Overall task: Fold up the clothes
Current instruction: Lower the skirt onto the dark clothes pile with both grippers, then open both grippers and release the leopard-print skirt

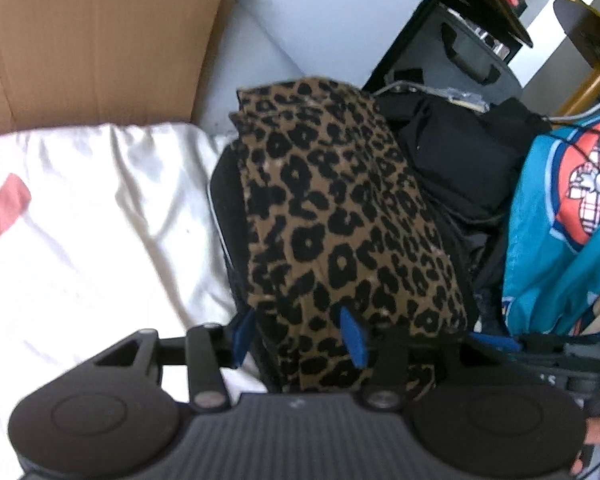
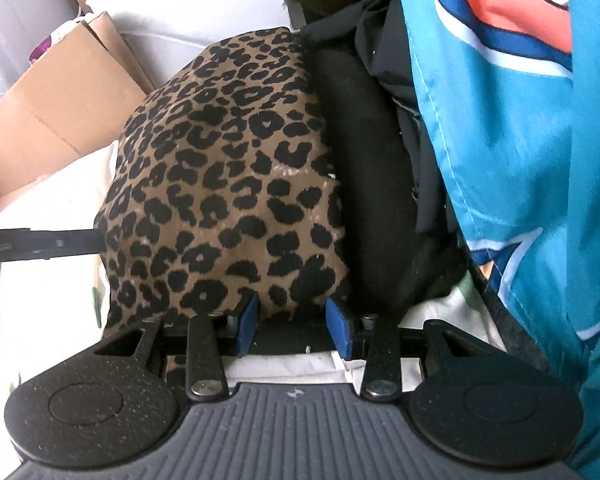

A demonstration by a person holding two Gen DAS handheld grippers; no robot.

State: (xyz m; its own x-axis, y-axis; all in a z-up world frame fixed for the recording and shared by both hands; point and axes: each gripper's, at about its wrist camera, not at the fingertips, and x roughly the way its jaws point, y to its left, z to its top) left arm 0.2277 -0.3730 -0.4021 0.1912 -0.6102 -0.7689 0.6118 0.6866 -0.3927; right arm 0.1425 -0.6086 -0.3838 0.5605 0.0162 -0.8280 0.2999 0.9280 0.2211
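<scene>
A folded leopard-print garment (image 1: 340, 216) lies on top of a black garment (image 1: 228, 216) at the edge of a white sheet (image 1: 80, 220). My left gripper (image 1: 299, 336) straddles its near end. The blue pads (image 1: 354, 336) stand apart, with the fabric lying loosely between them. In the right wrist view the same leopard-print garment (image 2: 220, 168) bulges between the pads of my right gripper (image 2: 293, 322), which is shut on its near edge. A black fold (image 2: 364, 184) sits along its right side. The left gripper's black finger (image 2: 44, 245) reaches in from the left.
A cardboard box (image 1: 92, 40) stands behind the sheet. A pile of black clothes (image 1: 460, 160) and a teal printed fabric (image 1: 560, 220) crowd the right. Dark furniture with a case (image 1: 472, 52) is at the back right. The teal printed fabric (image 2: 520, 160) hangs close by the right gripper.
</scene>
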